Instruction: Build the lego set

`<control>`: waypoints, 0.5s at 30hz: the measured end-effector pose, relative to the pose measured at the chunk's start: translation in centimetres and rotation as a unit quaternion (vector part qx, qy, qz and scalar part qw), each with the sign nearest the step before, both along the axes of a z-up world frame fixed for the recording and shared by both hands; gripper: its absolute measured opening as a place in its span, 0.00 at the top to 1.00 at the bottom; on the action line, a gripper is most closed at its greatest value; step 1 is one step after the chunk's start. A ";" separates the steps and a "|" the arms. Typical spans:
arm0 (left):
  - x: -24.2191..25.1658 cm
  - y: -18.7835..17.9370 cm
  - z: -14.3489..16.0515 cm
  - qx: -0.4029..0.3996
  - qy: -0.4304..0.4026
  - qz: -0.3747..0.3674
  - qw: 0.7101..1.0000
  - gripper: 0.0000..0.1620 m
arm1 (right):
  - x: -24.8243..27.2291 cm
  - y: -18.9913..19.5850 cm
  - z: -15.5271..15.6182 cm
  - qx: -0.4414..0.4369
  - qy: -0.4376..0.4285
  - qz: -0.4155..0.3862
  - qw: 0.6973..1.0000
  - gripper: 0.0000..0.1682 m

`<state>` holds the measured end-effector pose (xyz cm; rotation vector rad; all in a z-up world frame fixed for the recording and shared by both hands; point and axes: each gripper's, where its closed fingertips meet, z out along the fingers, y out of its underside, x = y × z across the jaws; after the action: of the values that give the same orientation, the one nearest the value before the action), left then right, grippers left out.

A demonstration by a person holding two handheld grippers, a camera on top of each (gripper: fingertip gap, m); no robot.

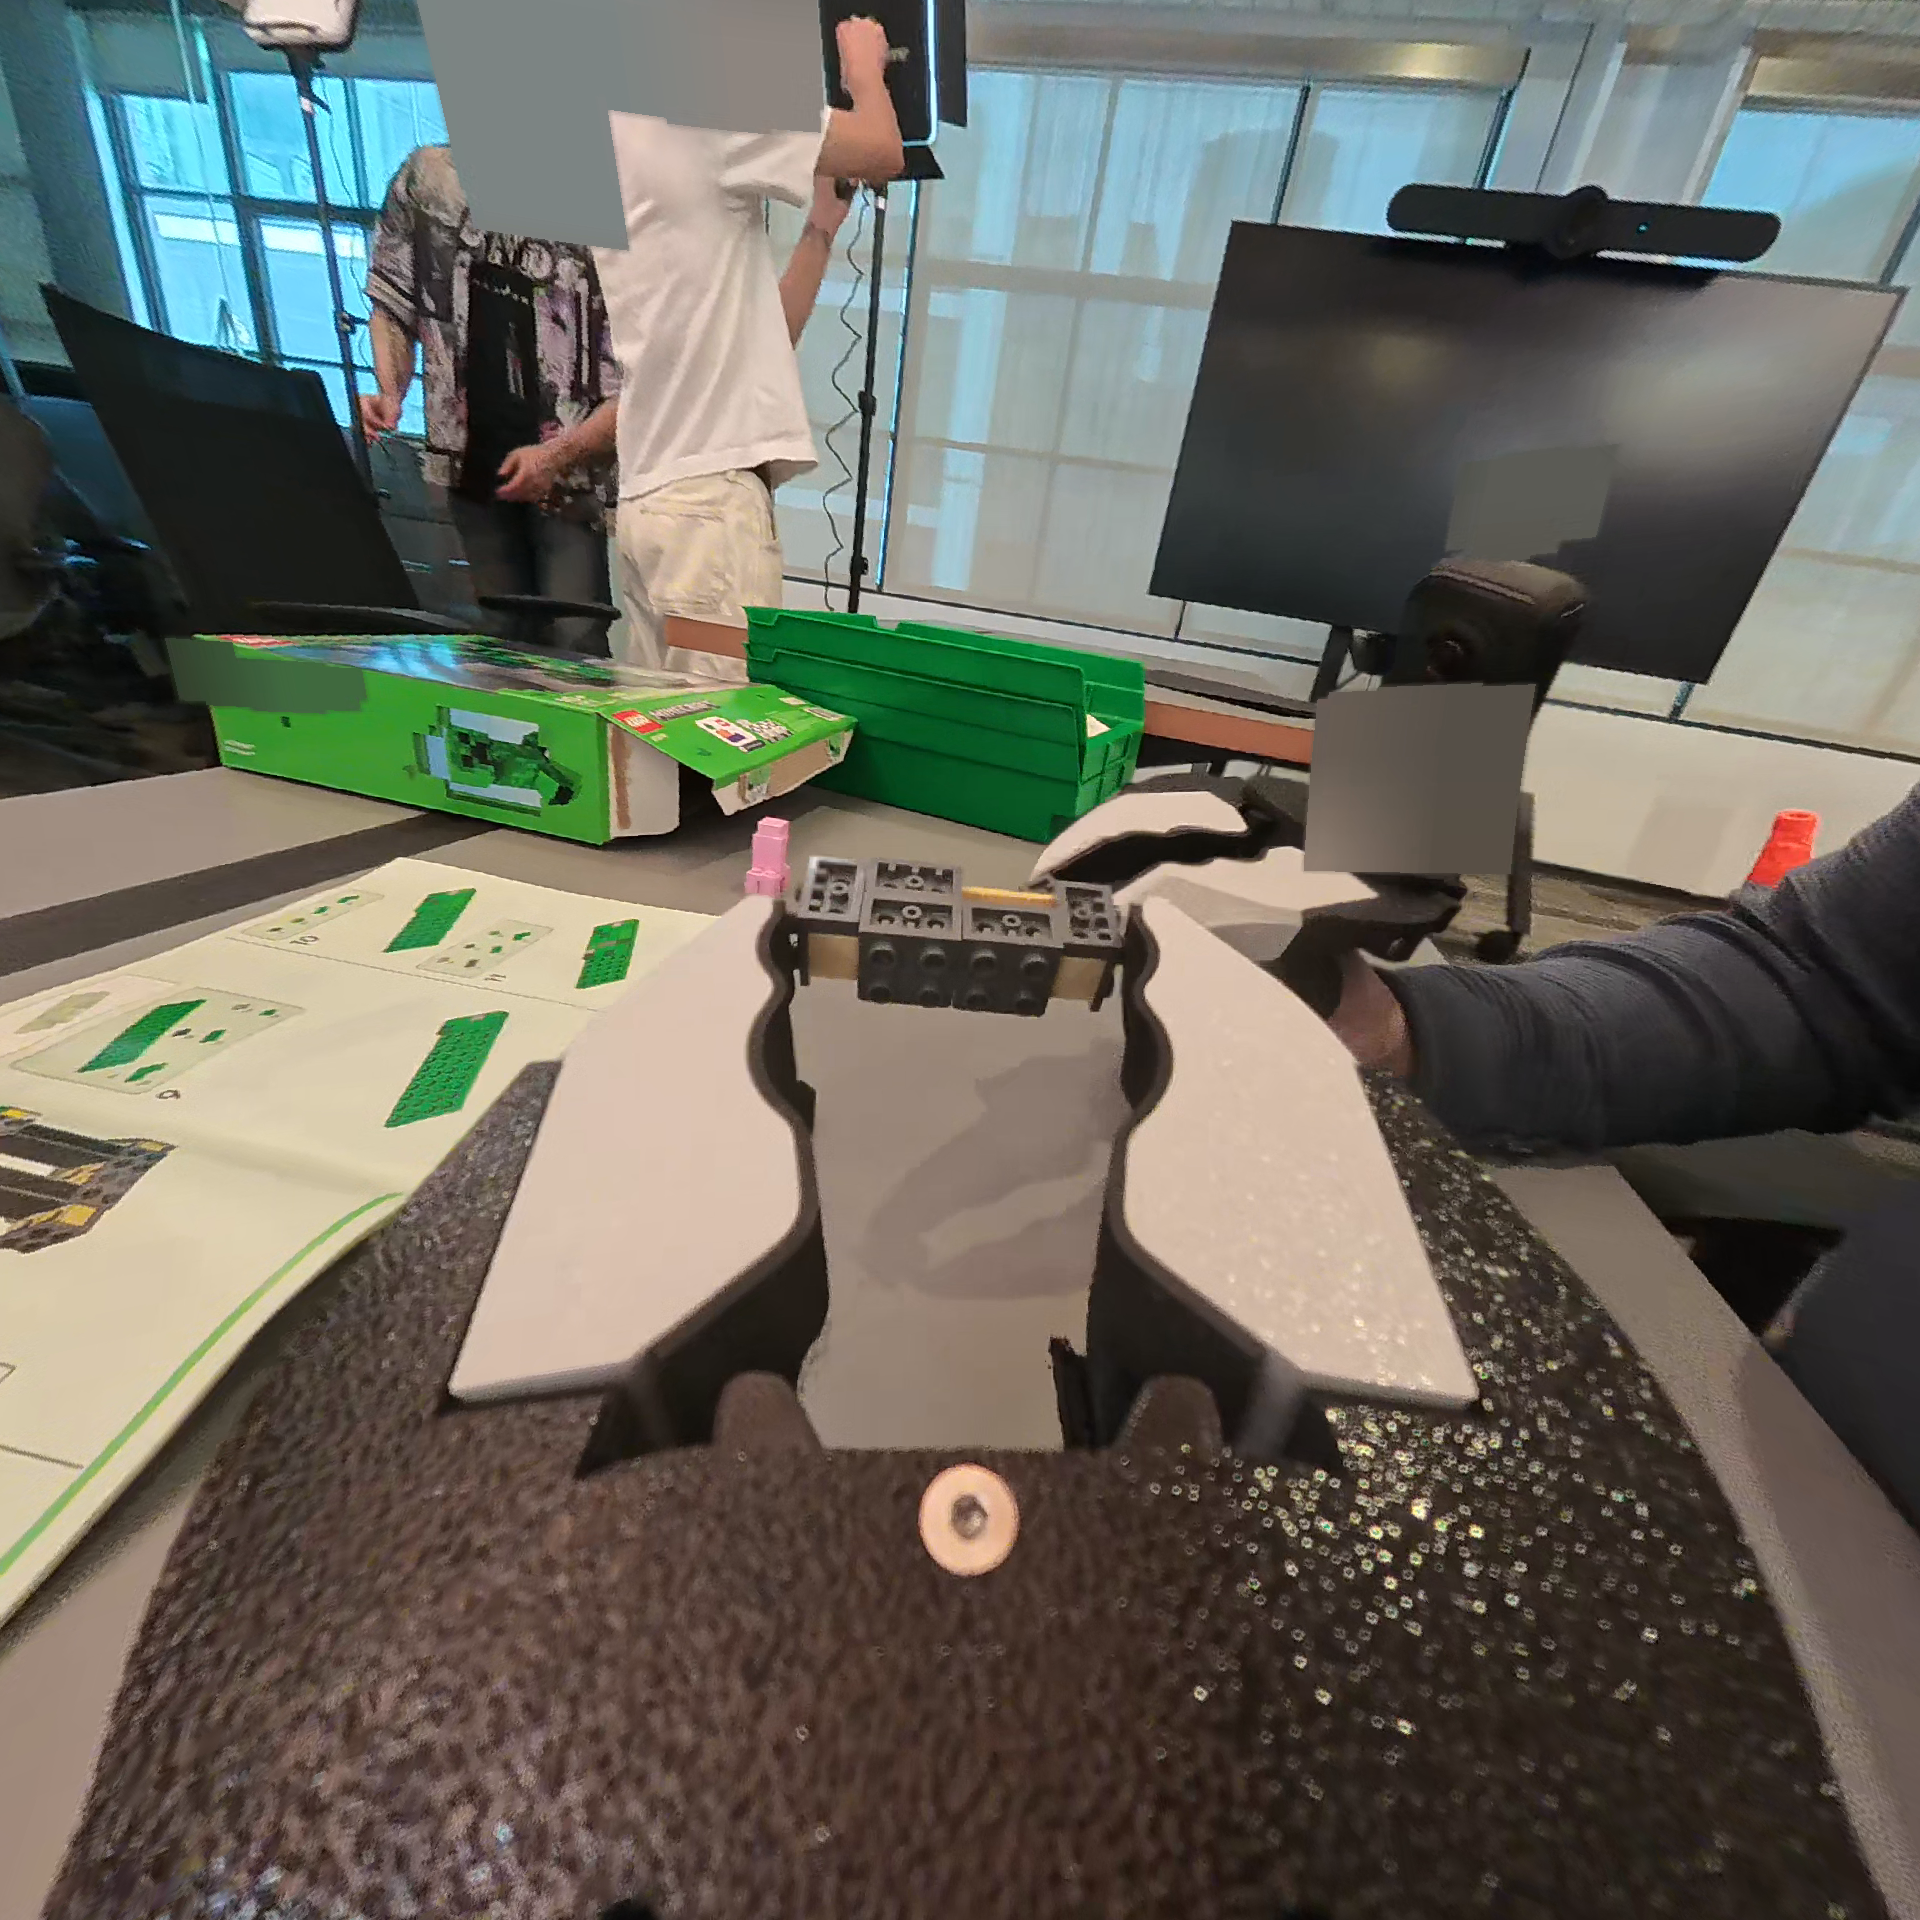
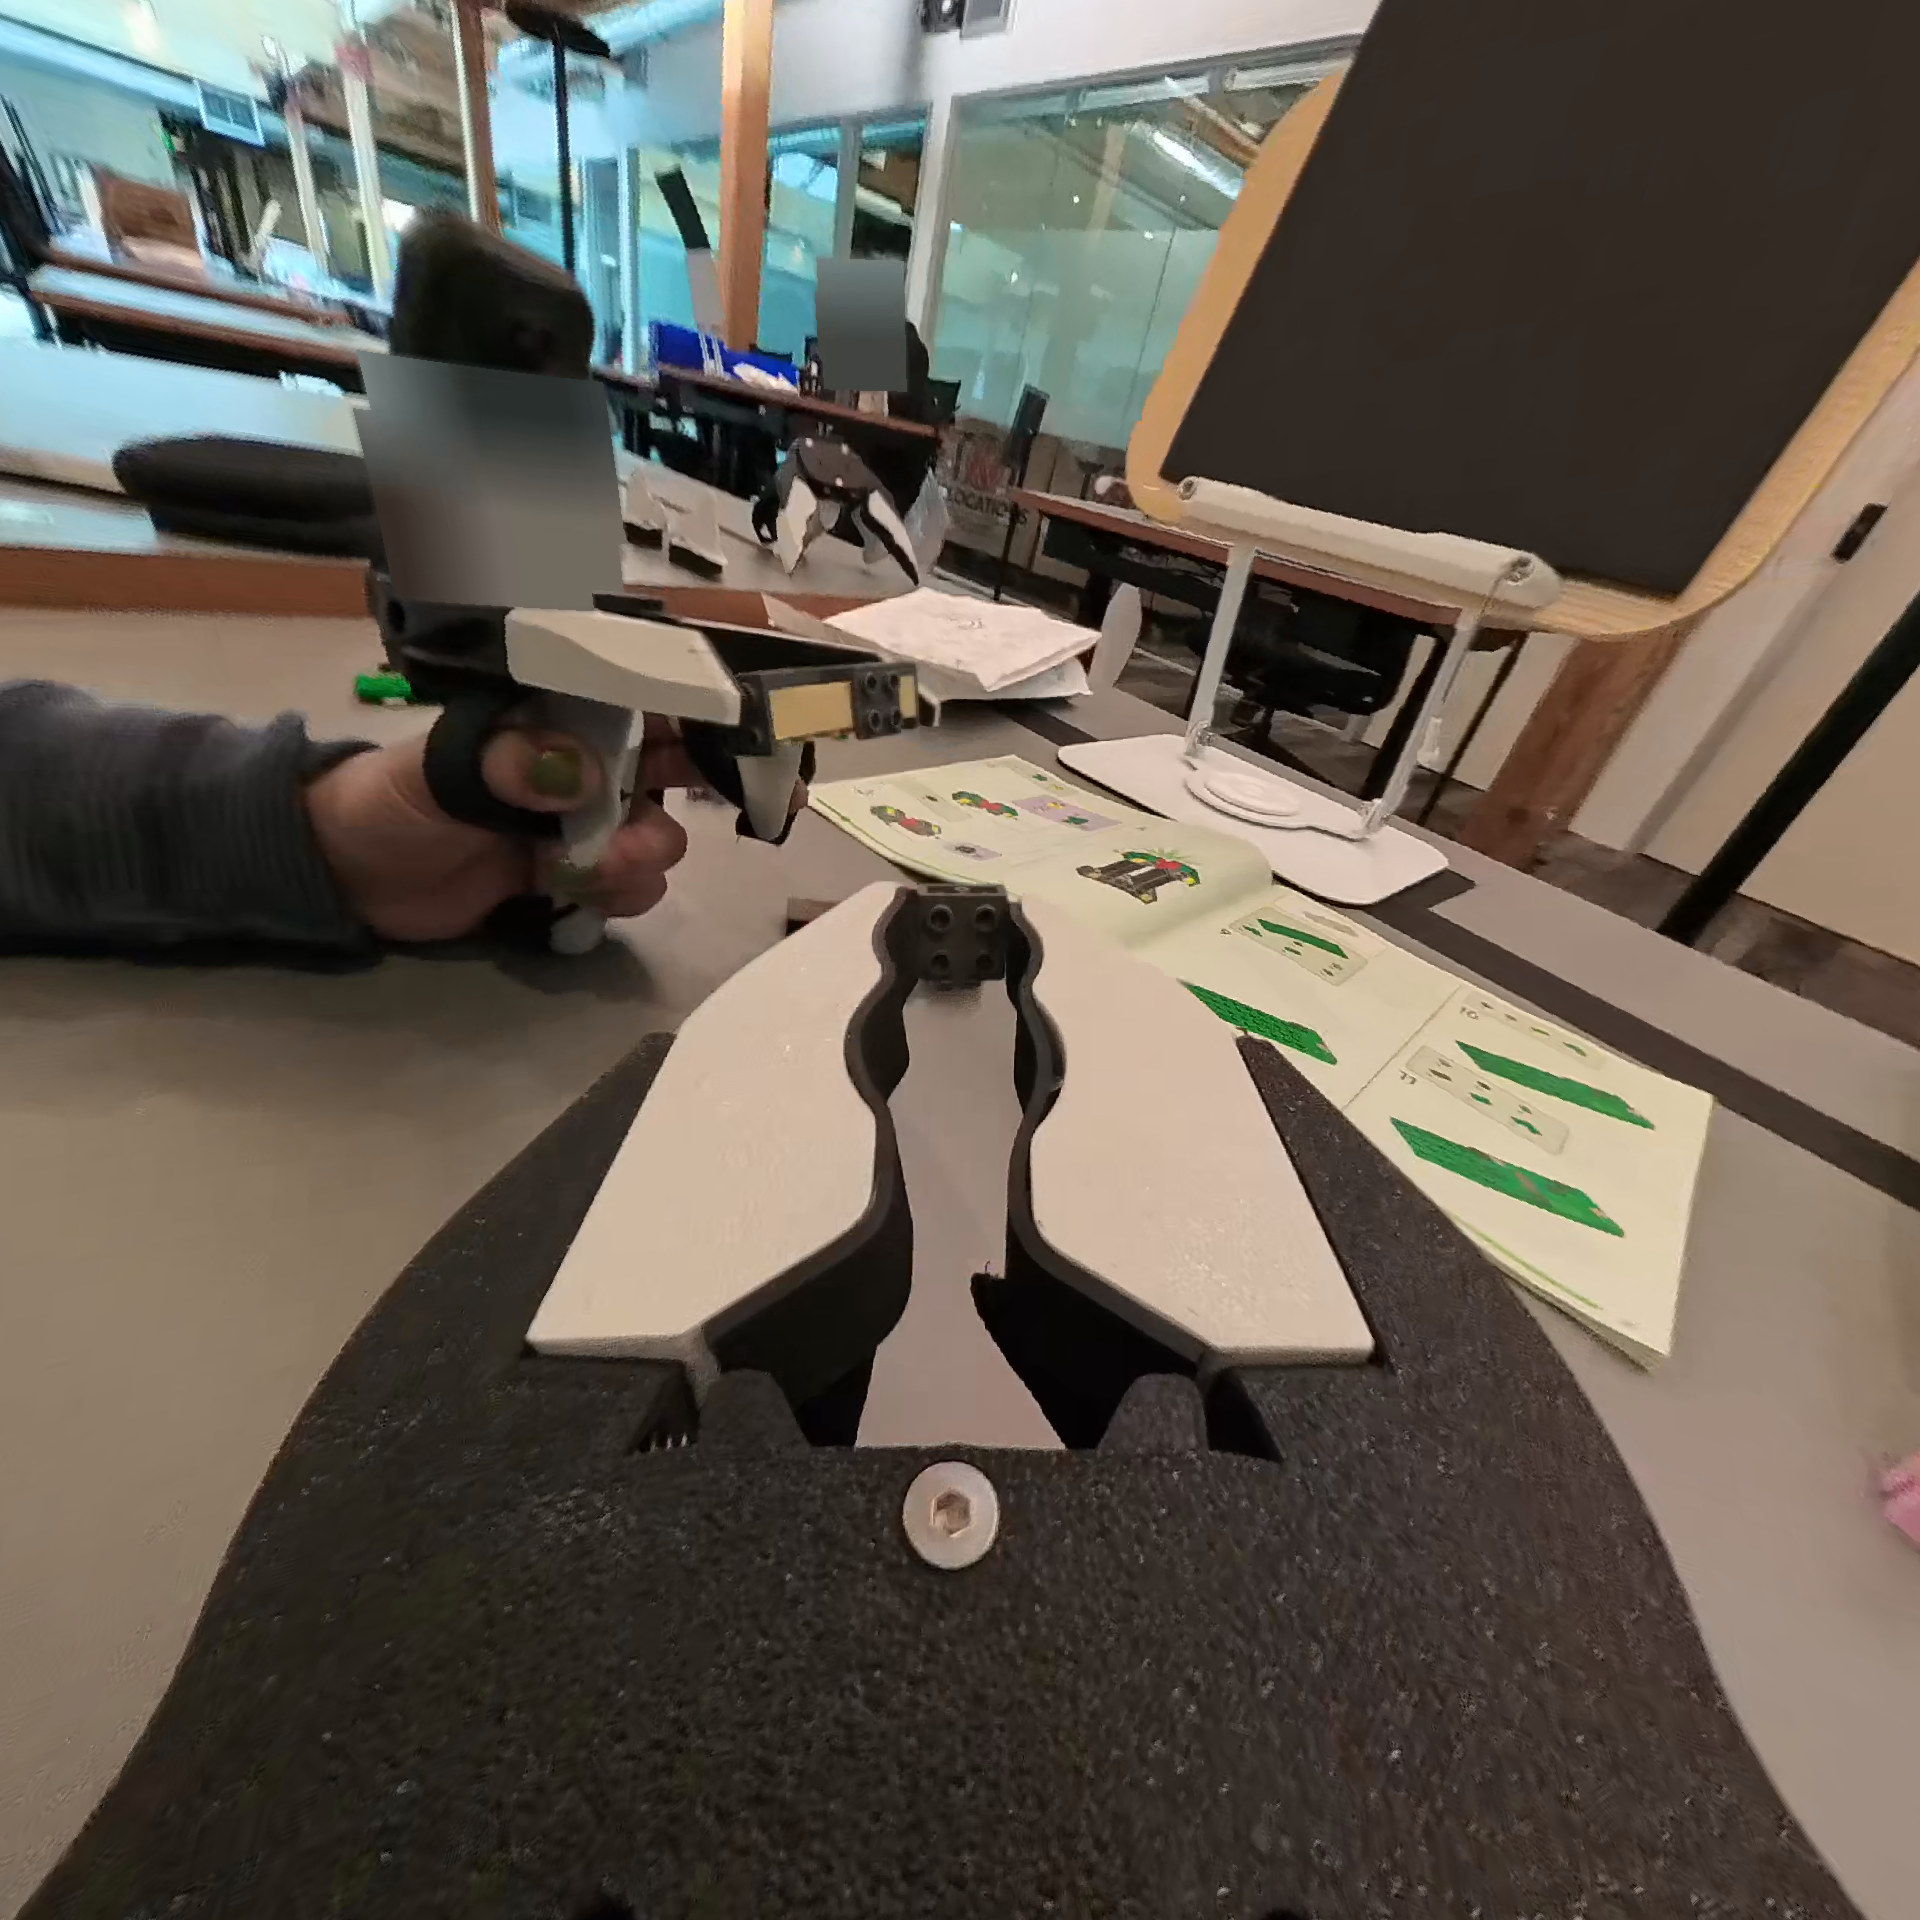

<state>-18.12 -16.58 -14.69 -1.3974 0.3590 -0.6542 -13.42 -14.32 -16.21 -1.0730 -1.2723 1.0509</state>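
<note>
My left gripper (image 1: 951, 935) is shut on a dark grey and tan brick assembly (image 1: 951, 940) and holds it above the grey table. It also shows in the right wrist view (image 2: 831, 717), held by a hand at the left, with the assembly (image 2: 836, 709) at its tips. My right gripper (image 2: 958, 940) is shut on a small dark grey studded brick (image 2: 961, 940), lifted a little above the table. In the left wrist view the right gripper (image 1: 1153, 842) sits just behind the assembly, at its right end.
An open instruction booklet (image 1: 249, 1049) lies left of the left gripper and shows in the right wrist view (image 2: 1351, 997). A green set box (image 1: 447, 727), green bins (image 1: 966, 717) and a pink figure (image 1: 769, 857) stand behind. A white stand (image 2: 1257, 810) holds a dark board. People stand beyond the table. Left tips to right tips: about 6 cm.
</note>
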 end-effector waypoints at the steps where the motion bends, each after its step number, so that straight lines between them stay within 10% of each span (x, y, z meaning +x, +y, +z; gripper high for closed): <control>1: 0.0 0.1 0.0 0.003 -0.001 -0.001 1.000 0.63 | 0.1 0.4 0.2 -0.009 0.008 -0.001 1.000 0.91; 15: 0.7 3.9 0.7 0.031 -0.018 -0.083 0.996 0.63 | -1.2 2.1 2.1 -0.047 0.072 0.129 0.988 0.91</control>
<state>-17.47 -12.72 -13.98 -1.3048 0.4667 -0.7967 -14.61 -12.18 -14.09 -0.9008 -1.2765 1.3710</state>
